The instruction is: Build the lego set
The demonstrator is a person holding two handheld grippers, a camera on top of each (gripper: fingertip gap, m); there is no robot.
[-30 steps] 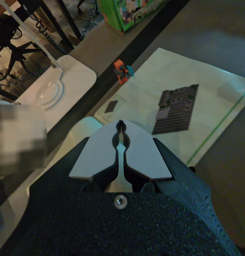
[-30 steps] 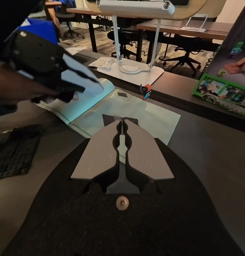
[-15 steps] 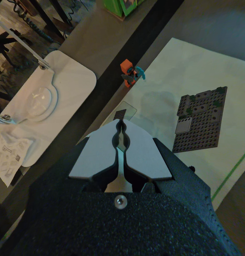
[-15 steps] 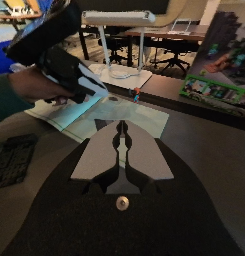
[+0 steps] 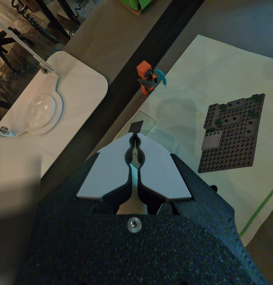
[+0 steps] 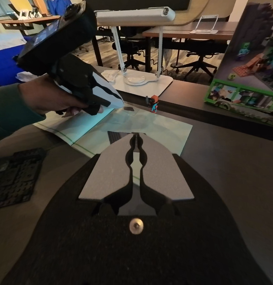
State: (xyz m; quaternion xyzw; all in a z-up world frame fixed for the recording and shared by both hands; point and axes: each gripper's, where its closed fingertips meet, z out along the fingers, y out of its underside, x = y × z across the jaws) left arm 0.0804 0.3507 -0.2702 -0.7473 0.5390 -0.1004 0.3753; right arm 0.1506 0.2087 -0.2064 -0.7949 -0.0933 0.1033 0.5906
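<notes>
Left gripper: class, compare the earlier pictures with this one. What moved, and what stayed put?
The left gripper rose and swung forward over the open instruction booklet, its tip now near the small printed dark plate. Nothing was grasped or released. Both grippers stay shut and empty; the orange-headed minifigure and the right gripper stayed put.

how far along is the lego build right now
Early. Done: an orange minifigure stands assembled at the far edge of the open instruction booklet. A dark studded baseplate lies on the table to the left; how much is built on it is unclear. In hand: nothing; left gripper and right gripper are both shut and empty, poised over the booklet. Left: most of the set.
</notes>
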